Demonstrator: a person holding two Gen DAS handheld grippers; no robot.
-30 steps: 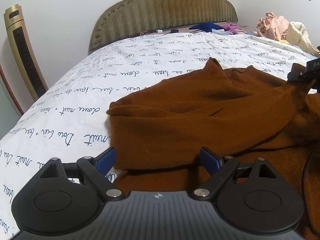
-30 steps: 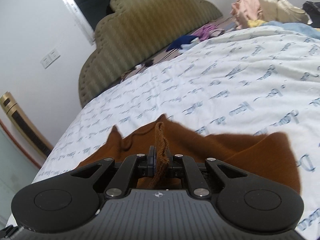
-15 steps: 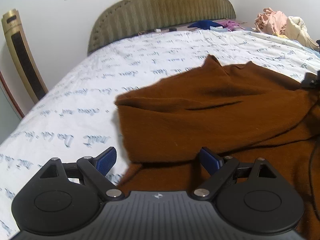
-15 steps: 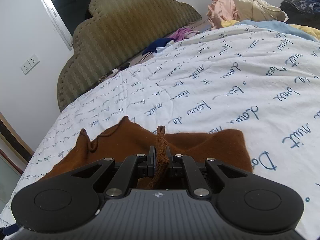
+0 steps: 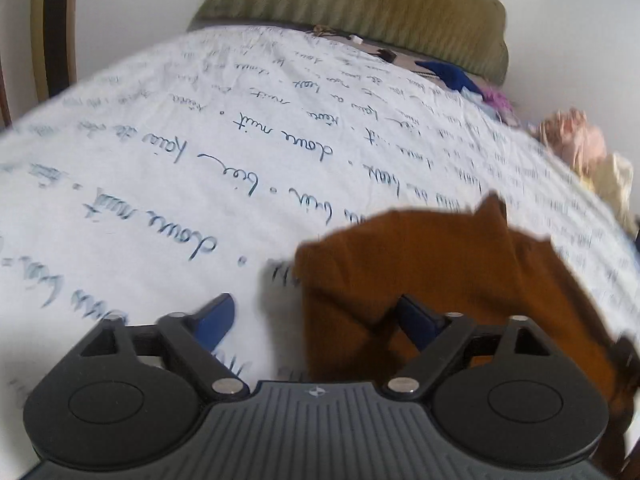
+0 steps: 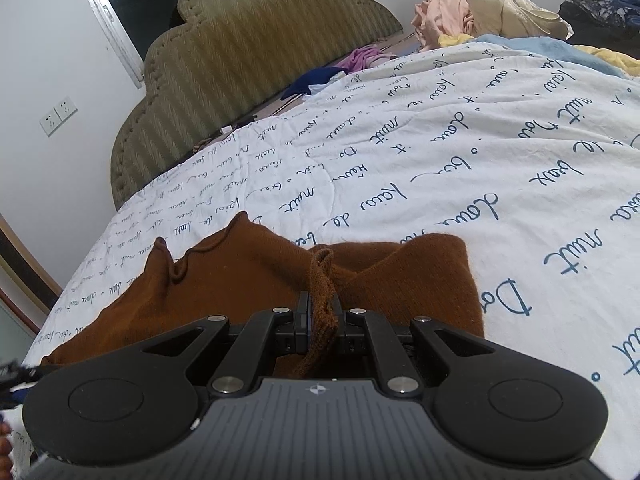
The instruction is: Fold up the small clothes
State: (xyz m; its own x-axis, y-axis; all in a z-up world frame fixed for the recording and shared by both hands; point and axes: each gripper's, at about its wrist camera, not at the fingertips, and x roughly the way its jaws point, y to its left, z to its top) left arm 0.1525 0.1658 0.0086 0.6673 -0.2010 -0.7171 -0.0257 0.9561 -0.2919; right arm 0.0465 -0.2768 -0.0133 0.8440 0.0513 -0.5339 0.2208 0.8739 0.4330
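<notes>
A rust-brown knit garment (image 5: 432,264) lies partly folded on the white script-printed bedsheet (image 5: 168,184). In the blurred left wrist view my left gripper (image 5: 316,320) hangs over the garment's left edge with its jaws closing. The cloth edge lies between the blue pads (image 5: 216,320), which do not press on it. In the right wrist view the same brown garment (image 6: 240,276) spreads ahead, and my right gripper (image 6: 322,314) is shut on a bunched fold of its knit edge, which sticks up between the fingers.
An olive padded headboard (image 6: 240,64) closes the far end of the bed. Blue and purple clothes (image 6: 320,76) lie by it, and a pile of pink and cream clothes (image 6: 472,4) sits at the far right. A tall gold unit (image 5: 52,28) stands by the wall on the left.
The left gripper has swung left and rolled, so the garment now sits at its right and its jaws stand narrower. The right gripper has kept its grip and hardly moved.
</notes>
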